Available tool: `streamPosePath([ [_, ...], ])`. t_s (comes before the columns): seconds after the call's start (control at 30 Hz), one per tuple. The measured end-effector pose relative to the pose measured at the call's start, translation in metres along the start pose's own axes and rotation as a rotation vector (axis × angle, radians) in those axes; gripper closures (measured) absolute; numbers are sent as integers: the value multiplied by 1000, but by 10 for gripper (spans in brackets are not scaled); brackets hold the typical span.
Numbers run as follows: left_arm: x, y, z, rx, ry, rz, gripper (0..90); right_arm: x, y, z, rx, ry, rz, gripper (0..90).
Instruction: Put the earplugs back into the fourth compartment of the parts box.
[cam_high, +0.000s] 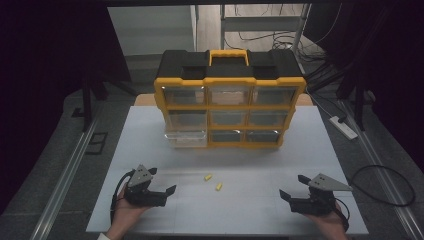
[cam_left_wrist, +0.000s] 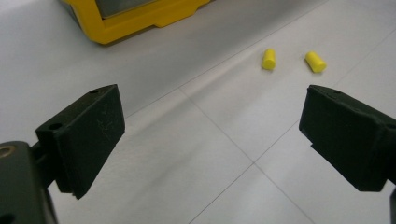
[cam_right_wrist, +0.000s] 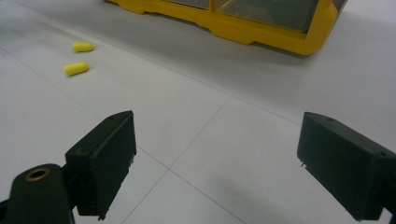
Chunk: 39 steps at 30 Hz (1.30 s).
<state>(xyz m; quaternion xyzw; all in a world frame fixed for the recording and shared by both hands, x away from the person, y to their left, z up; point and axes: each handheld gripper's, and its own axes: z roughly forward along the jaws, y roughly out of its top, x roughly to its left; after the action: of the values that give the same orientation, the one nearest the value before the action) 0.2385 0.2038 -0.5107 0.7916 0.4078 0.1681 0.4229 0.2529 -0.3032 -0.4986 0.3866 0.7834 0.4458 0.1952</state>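
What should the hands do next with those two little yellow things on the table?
Probably move the left gripper forward to the nearer yellow plug. Both plugs, the other one too, lie loose on the white table, the left gripper is closer, and its jaws stand open and empty. The bottom-left drawer of the yellow organizer sticks out, perhaps for them.

organizer (cam_high: 230, 92): glossy yellow plastic, clear drawers | table (cam_high: 150, 130): matt white
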Motion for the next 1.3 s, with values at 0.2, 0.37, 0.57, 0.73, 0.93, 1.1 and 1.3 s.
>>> streamPosePath([
  [0.2, -7, 8, 1, -7, -38, 2, 71, 0, 1, 1, 3, 6, -3, 127],
  [0.37, -13, 18, 4, -5, -55, 21, 72, 0, 1, 3, 7, 9, -6, 127],
  [0.57, -19, 26, 7, 9, -54, 54, 74, 0, 3, 6, 14, 14, -9, 128],
  [0.73, -23, 33, 13, 25, -54, 59, 76, 1, 3, 8, 17, 20, -3, 132],
  [0.93, -28, 43, 20, 26, -78, 71, 68, 0, 3, 8, 24, 22, -5, 136],
  [1.1, -31, 49, 28, 33, -91, 91, 68, 1, 2, 8, 20, 36, -3, 139],
  [1.3, -32, 54, 37, 52, -87, 104, 79, 1, 2, 8, 23, 36, -5, 140],
])
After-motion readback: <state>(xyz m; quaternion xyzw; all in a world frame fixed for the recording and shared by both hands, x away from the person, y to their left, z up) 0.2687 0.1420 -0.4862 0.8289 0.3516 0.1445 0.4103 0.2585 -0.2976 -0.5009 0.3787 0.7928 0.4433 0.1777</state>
